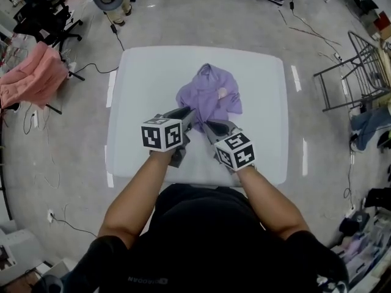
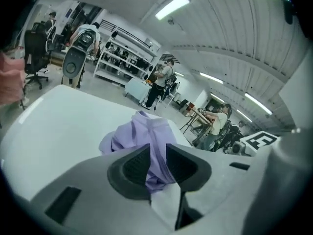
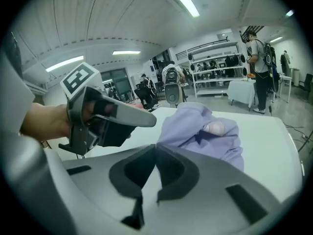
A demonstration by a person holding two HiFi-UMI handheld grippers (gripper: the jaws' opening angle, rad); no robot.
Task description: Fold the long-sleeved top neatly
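White surface (image 1: pixel 140 72) in an open workshop, viewed from above and along each claw. Left claw (image 2: pixel 157 150): jaws apart, with a lilac fold of the long-sleeved top (image 1: pixel 211 93) showing in the gap between them; whether the pads touch the cloth cannot be told. Right claw (image 3: pixel 155 148): jaws together at the tips, nothing between them, poised just short of the near edge of the garment. Both claws sit side by side at the near half of the surface, pointing away from the person and somewhat downward. The top lies bunched in a heap near the middle of the surface, with sleeves and hem not separable by eye. Judged step: taking hold of the heap so that it can be spread flat before any fold is made. To do this well, each claw should probably take a single layer at a distinct edge, such as a shoulder or hem corner, and the two should draw apart evenly so the body lies smooth and the sleeves fall clear. No container stands on the surface; beyond it, a pink garment (image 1: pixel 30 75) is draped at left and a metal rack (image 1: pixel 360 72) stands at right
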